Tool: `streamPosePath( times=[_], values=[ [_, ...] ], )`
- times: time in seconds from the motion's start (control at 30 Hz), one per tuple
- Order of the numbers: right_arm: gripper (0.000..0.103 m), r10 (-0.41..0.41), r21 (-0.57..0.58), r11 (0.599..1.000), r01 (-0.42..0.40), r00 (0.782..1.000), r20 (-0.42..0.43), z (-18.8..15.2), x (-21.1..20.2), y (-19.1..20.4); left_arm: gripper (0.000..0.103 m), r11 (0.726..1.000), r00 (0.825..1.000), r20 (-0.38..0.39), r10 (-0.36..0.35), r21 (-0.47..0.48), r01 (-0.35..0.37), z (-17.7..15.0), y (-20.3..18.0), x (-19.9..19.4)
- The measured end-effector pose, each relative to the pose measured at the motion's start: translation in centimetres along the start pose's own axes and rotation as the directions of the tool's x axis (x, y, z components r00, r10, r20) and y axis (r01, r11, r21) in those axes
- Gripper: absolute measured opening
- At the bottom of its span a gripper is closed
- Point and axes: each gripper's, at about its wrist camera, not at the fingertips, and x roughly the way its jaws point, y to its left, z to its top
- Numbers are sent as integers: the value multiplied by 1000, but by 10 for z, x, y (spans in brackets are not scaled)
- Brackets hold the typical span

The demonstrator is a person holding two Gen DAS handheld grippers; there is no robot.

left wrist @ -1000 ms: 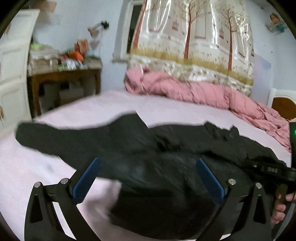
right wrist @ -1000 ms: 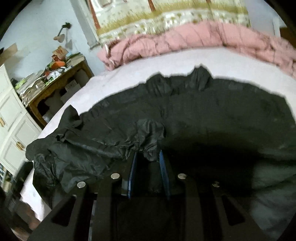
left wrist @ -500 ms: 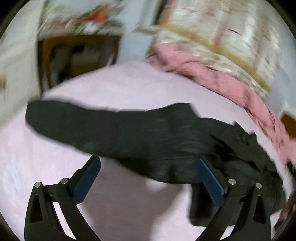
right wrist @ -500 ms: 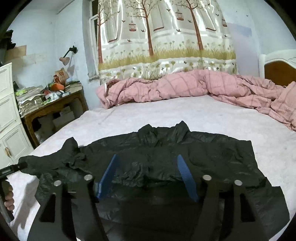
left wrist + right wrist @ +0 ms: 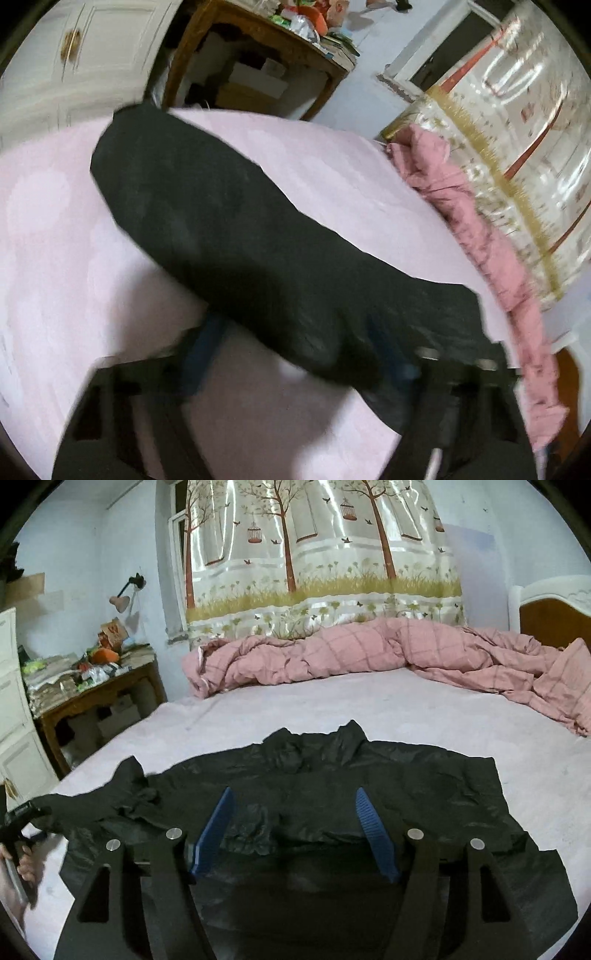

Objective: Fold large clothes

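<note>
Black, thin and crinkled, the jacket (image 5: 332, 812) lay spread across the near part of the pale pink bed (image 5: 369, 705), its collar toward the far side and one sleeve (image 5: 207, 206) stretched flat to the left edge.

Nearest the camera, the left gripper (image 5: 295, 354) was blurred in its own view, its jaws closing around the inner end of that sleeve, where it joins the body. Cloth lay between the blue pads, but the blur hid whether they already pressed on it. From the right wrist view, the left gripper and the person's hand (image 5: 22, 864) showed small at the jacket's left edge.

The right gripper (image 5: 291, 830) hovered above the jacket's middle with its jaws standing wide apart and nothing between them but a small rumple of fabric lying below.

The risk, as it looked, was a shallow or layered bite: slippery fabric could slide out of the closing pads, or the pads could catch the body panel beneath along with the sleeve and drag the whole jacket askew when the sleeve was folded in.

Farther off, a pink checked quilt (image 5: 369, 653) lay heaped along the far edge beneath a tree-printed curtain (image 5: 321, 554), with a cluttered wooden table (image 5: 92, 694) at the left.
</note>
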Motion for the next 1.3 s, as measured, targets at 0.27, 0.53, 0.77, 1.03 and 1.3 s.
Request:
streamPosePath(
  times=[0.27, 0.53, 0.77, 1.03, 1.3],
  values=[
    [71, -8, 33, 999, 11, 996, -86, -9, 23, -7, 3, 945, 969, 244, -40, 325, -43, 3, -106, -51],
    [71, -48, 72, 996, 56, 993, -104, -9, 24, -20, 3, 816, 923, 197, -332, 551, 175, -19, -263, -108],
    [71, -120, 102, 987, 126, 991, -60, -2, 12, -40, 3, 645, 854, -10, -520, 652, 400, -102, -382, -112],
    [71, -191, 257, 947, 194, 981, -37, 7, -3, -95, 6, 582, 845, -275, -458, 625, 519, -216, -418, -43],
    [71, -137, 358, 923, 140, 990, -36, 6, -6, -120, 59, 563, 864, -318, -389, 661, 497, -256, -384, -39]
  ],
)
